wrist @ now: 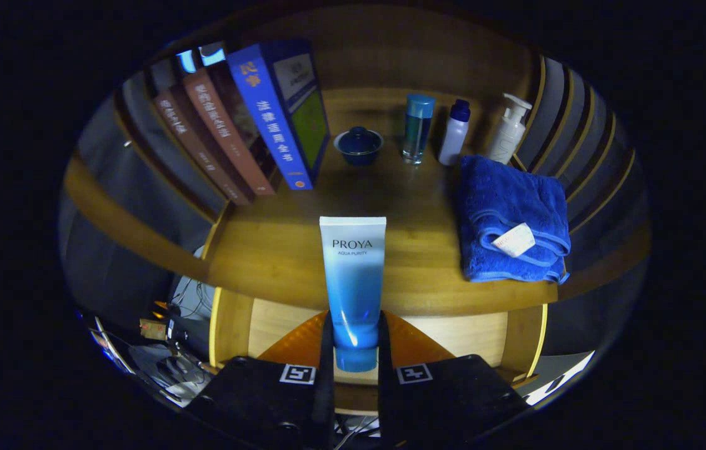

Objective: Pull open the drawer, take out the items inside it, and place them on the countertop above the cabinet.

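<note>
The worktop (pixel 265 250) is the largest thing here, a wooden top over the cabinet, and under its front edge the open drawer (pixel 453 340) shows a pale inside wall. From this I judge that the first step is done: the drawer is pulled out and one item is already lifted from it. What is left is to set this item down on the worktop, and then maybe to take more items; the drawer's floor is mostly hidden behind the fingers, so I cannot say if anything remains inside.

On the worktop, at 2 o'clock from the tube, lies a folded blue towel (pixel 509 212) with a white label. At 11 o'clock a row of books (pixel 247 125) leans. At 12 o'clock, far back, stand a small dark lidded bowl (pixel 358 145), a clear bottle (pixel 418 128), a white bottle (pixel 455 132) and a pump bottle (pixel 508 128).

The tube (pixel 353 275) stands upright between the fingers, cap end down, white at the top and fading to blue below, smooth and glossy. It is held in the air, above the drawer and in front of the worktop edge.

The hand-held gripper (pixel 356 350) is closed on the tube's lower part, both fingers pressing its sides.
</note>
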Demonstrator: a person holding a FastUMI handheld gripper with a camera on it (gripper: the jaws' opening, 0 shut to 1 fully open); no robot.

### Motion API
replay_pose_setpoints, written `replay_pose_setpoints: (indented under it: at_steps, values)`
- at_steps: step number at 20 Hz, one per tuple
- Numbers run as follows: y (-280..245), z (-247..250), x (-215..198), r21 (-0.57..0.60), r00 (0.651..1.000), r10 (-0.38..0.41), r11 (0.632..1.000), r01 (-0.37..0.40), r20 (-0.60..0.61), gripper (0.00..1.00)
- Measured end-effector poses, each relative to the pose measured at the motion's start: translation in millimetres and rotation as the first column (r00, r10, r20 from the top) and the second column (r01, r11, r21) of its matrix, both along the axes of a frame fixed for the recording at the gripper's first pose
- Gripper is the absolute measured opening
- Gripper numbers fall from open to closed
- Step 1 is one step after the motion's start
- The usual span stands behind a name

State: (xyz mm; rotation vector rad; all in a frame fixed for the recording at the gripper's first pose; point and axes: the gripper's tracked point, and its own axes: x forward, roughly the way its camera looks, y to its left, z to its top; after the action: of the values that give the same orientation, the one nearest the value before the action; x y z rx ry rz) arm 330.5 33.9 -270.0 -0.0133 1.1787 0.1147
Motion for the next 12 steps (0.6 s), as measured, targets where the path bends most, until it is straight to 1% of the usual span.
replay_pose_setpoints:
  at_steps: [4,8,10,12]
  values:
    - [-4.6,-33.3,20.9,-0.043,0.998,-0.038,0.998,0.036,-0.057,0.32]
    - [-9.4,-49.3,37.8,-0.08,0.996,-0.063,0.995,0.057,-0.07,0.32]
    - [-12.5,-54.0,45.5,-0.091,0.995,-0.077,0.993,0.072,-0.062,0.36]
    - [-17.1,-55.5,51.5,-0.103,0.994,-0.095,0.991,0.09,-0.046,0.42]
